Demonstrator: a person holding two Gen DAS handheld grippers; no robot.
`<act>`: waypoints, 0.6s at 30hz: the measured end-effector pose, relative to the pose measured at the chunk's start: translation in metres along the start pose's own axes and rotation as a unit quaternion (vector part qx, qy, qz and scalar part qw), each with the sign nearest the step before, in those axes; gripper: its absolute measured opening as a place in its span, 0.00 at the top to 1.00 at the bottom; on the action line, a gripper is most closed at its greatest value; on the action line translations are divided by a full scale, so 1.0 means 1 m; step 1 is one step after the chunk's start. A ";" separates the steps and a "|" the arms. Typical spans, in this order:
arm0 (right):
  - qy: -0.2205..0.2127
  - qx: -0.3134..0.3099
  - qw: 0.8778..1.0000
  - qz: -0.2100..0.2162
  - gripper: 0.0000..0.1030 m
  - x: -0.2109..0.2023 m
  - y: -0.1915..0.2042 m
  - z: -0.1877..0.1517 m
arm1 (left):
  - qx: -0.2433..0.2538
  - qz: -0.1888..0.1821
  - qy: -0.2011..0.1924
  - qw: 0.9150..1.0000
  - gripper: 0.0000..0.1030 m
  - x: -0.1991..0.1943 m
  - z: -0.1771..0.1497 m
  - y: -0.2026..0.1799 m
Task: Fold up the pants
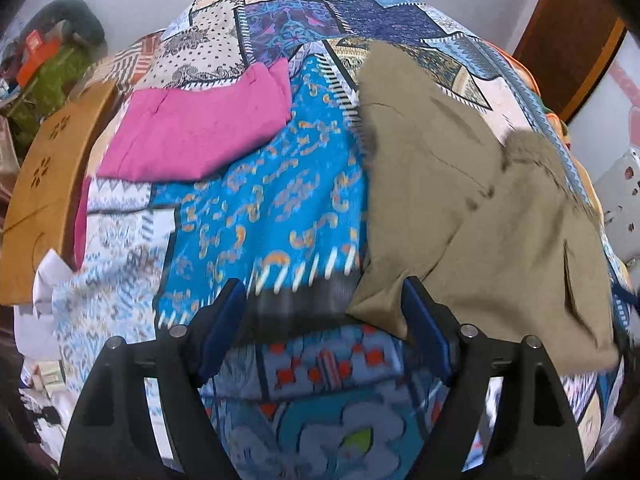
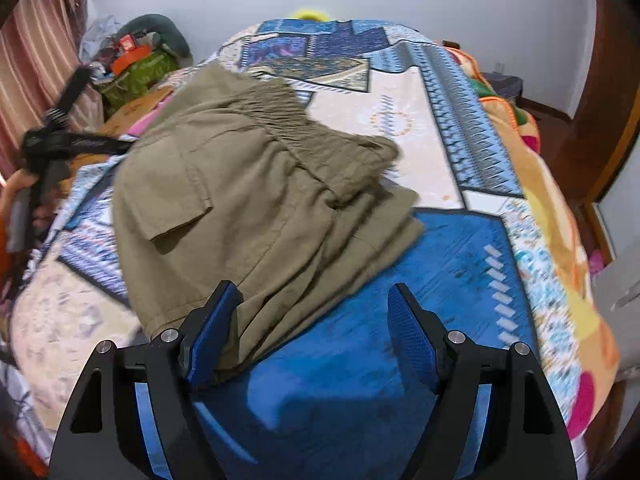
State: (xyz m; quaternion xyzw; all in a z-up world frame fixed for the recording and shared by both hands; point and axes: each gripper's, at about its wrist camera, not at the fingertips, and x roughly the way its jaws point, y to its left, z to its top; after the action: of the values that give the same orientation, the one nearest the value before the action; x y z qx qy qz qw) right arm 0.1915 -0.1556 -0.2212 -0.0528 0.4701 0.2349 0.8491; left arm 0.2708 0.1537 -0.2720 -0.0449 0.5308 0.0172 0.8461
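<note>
Olive-green pants (image 1: 472,200) lie folded in layers on a patterned patchwork bedspread (image 1: 264,208). In the left wrist view my left gripper (image 1: 324,312) is open, its right finger at the pants' near corner, nothing held. In the right wrist view the pants (image 2: 248,200) lie ahead and to the left, elastic waistband at the far side, a flap pocket on the left. My right gripper (image 2: 312,312) is open, its left finger touching the pants' near edge, its right finger over blue bedspread (image 2: 440,264). My left gripper (image 2: 60,144) shows as a dark blur at the left.
A folded pink garment (image 1: 192,136) lies on the bed left of the pants. A wooden board (image 1: 52,200) stands at the bed's left edge. Clutter with a green bag (image 2: 136,68) sits in the far left corner. An orange blanket (image 2: 560,240) hangs off the right side.
</note>
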 end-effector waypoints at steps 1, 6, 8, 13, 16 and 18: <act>0.001 0.000 1.000 -0.007 0.29 0.005 -0.008 0.004 | -0.003 -0.004 0.000 1.000 0.20 -0.003 -0.004 0.000; 0.001 0.004 0.999 -0.032 0.29 0.020 -0.032 0.017 | -0.019 -0.013 -0.003 1.000 0.20 -0.018 -0.026 -0.001; -0.001 0.006 0.999 -0.042 0.29 0.026 -0.039 0.022 | -0.025 -0.009 -0.005 1.000 0.20 -0.025 -0.035 0.000; -0.003 0.012 0.999 -0.048 0.29 0.032 -0.047 0.029 | -0.029 0.006 0.000 1.000 0.20 -0.037 -0.055 0.004; -0.006 0.006 0.999 -0.054 0.29 0.030 -0.045 0.028 | -0.026 0.070 -0.002 0.997 0.29 -0.043 -0.062 0.010; -0.006 0.008 0.998 -0.057 0.29 0.030 -0.045 0.027 | -0.037 0.062 0.006 0.997 0.34 -0.047 -0.064 0.018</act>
State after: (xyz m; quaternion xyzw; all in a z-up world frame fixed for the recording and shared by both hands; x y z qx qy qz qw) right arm 0.2463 -0.1764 -0.2368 -0.0711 0.4629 0.1824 0.8645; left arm 0.1914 0.1669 -0.2588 -0.0431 0.5370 0.0894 0.8377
